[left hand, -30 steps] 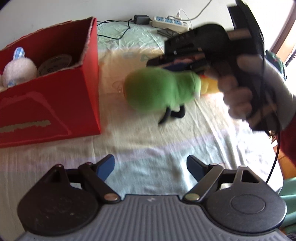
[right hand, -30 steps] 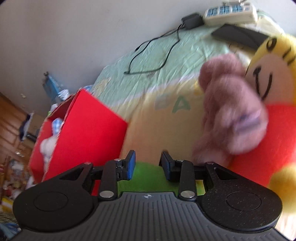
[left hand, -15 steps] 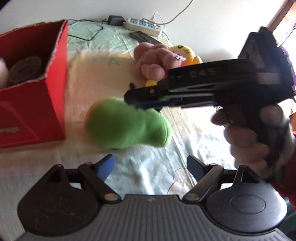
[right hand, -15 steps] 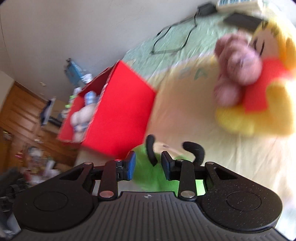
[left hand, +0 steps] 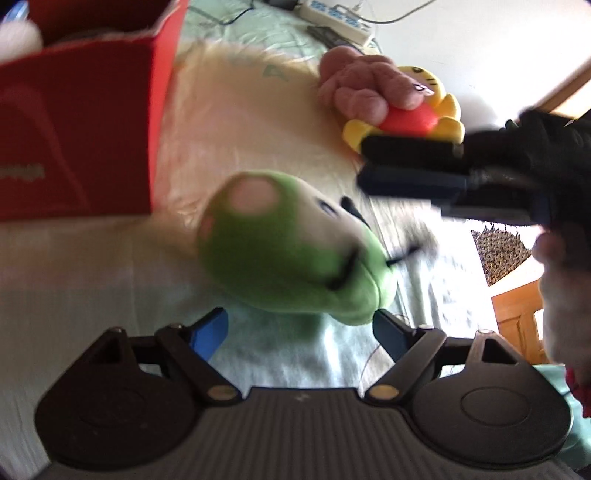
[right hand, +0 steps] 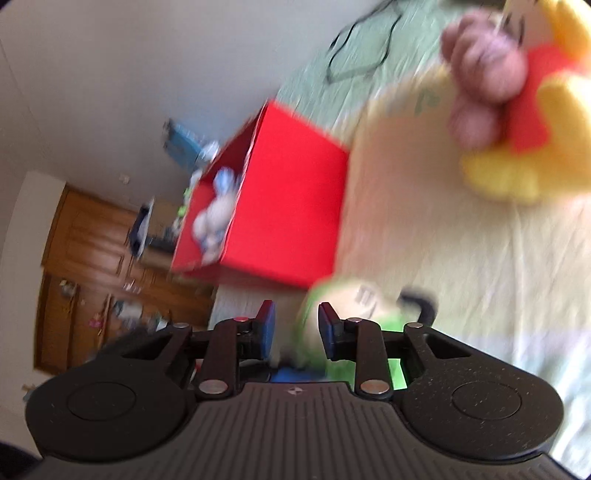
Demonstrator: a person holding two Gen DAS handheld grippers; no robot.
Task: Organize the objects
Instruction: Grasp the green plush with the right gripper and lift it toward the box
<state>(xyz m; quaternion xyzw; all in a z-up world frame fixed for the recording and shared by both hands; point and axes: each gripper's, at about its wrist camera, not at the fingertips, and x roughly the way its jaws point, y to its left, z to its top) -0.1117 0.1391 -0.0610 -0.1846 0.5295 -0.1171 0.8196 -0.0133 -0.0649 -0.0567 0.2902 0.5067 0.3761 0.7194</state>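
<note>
A green plush toy (left hand: 291, 247) with a pale face lies on the sheet, just ahead of my open left gripper (left hand: 300, 326). It also shows in the right wrist view (right hand: 343, 306), below my right gripper (right hand: 293, 325), whose jaws stand a small gap apart with nothing held. My right gripper (left hand: 373, 162) hangs above and to the right of the toy in the left view. The red box (left hand: 81, 118) stands at left, with a white plush (right hand: 214, 218) inside.
A pink plush (left hand: 364, 88) lies on a yellow and red plush (left hand: 413, 118) at the back right. A power strip (left hand: 336, 16) and cables lie by the wall. Wooden cupboards (right hand: 92, 266) stand beyond the bed.
The right gripper has let go of the green toy and drawn back to the right. The toy now lies face up, closer to my left gripper.
</note>
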